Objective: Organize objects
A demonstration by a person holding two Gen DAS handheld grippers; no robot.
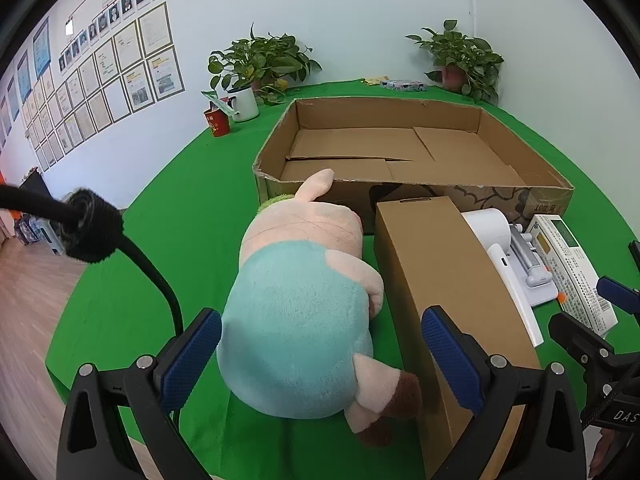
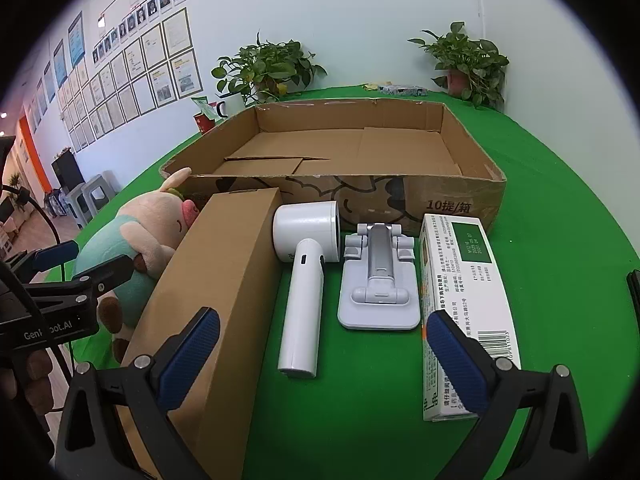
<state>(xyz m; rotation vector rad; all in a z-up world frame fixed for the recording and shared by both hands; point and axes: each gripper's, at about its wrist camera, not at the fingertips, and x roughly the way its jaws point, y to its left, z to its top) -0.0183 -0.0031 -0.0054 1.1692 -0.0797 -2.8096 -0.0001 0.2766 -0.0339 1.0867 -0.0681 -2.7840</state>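
From the left wrist camera, the left gripper (image 1: 320, 364) hangs low over the green tablecloth (image 1: 172, 216) with its 2 blue-padded fingers (image 1: 192, 360) spread wide, grasping nothing. Between them lies the plush pig (image 1: 296, 320), pink with a teal body, its rear toward the camera and 1 ear touching the front wall of the big open cardboard tray (image 1: 400, 148). The pads stand to either side of the toy without pressing it. Just right of the pig, touching its side, lies a long brown carton (image 1: 444, 280). Past that sit a white handheld device (image 1: 492, 228), a white folding stand (image 1: 532, 268) and a white printed box (image 1: 572, 264). The right gripper (image 1: 588, 340) edges in at the far right. 2 potted plants (image 1: 260, 64) stand against the wall, with a white mug (image 1: 244, 104) and a red cup (image 1: 218, 122) near the left one.

From the right wrist camera, the right gripper (image 2: 324, 364) is also released, its pads (image 2: 456, 364) wide apart. The long brown carton (image 2: 212, 288) lies by the left pad and the white printed box (image 2: 464, 300) by the right. Between them on the tablecloth (image 2: 560, 220) lie the white handheld device (image 2: 306, 280) and the folding stand (image 2: 378, 280), close together. The plush pig (image 2: 136, 240) lies beyond the carton, with the left gripper (image 2: 76, 264) over it. The cardboard tray (image 2: 340, 152) sits behind the row, holding only loose cardboard flaps.
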